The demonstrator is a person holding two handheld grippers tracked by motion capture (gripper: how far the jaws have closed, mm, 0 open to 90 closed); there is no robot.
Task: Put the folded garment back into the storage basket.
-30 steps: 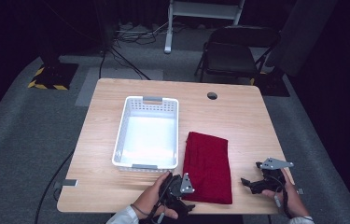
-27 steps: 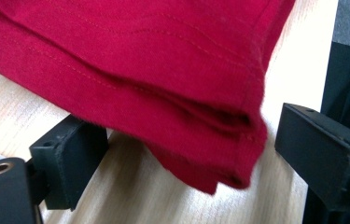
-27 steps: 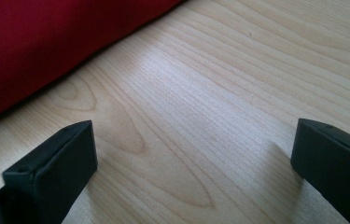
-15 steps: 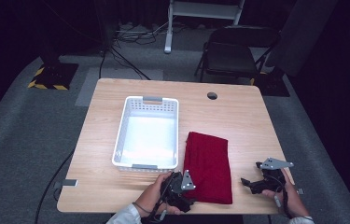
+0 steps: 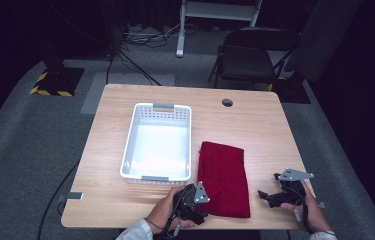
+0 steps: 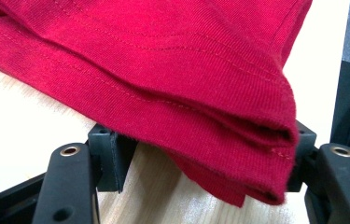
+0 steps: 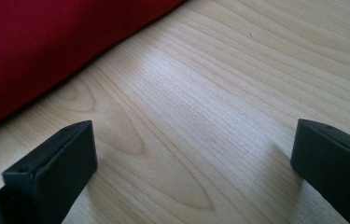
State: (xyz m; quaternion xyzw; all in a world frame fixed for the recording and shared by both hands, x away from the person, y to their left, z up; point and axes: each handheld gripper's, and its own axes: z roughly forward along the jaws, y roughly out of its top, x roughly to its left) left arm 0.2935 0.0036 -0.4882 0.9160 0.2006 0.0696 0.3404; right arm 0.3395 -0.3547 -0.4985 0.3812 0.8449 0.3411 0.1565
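Two grippers work at a wooden table (image 5: 255, 125). The left gripper (image 6: 200, 154) has its jaws spread, with a corner of the folded red cloth (image 6: 172, 70) lying between them, its layered hem against the right-hand jaw; neither jaw is clamped on it. The right gripper (image 7: 191, 163) rests with jaws wide apart over bare wood, the cloth just beyond its left-hand jaw. A white basket (image 5: 131, 145) stands beside the cloth.
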